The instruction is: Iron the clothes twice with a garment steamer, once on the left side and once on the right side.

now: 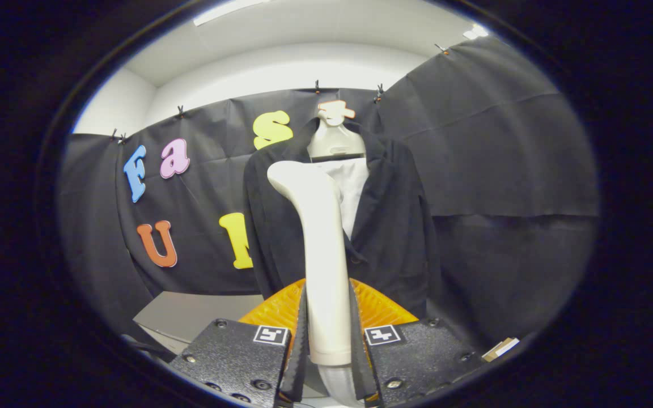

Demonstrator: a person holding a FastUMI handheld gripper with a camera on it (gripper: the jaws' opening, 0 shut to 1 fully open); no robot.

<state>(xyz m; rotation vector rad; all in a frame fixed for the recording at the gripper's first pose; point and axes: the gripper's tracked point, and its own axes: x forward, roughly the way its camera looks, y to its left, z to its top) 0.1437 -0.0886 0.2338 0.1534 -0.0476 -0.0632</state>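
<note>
Between my tongs (326,340) stands the garment steamer (321,249), both fingers clenched on its handle, its long axis running straight up and away from me, its head bent toward the left. Beyond that head, far ahead, hangs the dark jacket (389,226) on a pale mannequin (335,141), reaching wider to the right of the steamer than the left. I judge the left front panel lies nearest for a first pass.

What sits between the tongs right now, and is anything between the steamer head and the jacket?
Gripper view: the tongs are shut on the steamer handle. Its head overlaps the black jacket on the mannequin; nothing shows between them.
</note>
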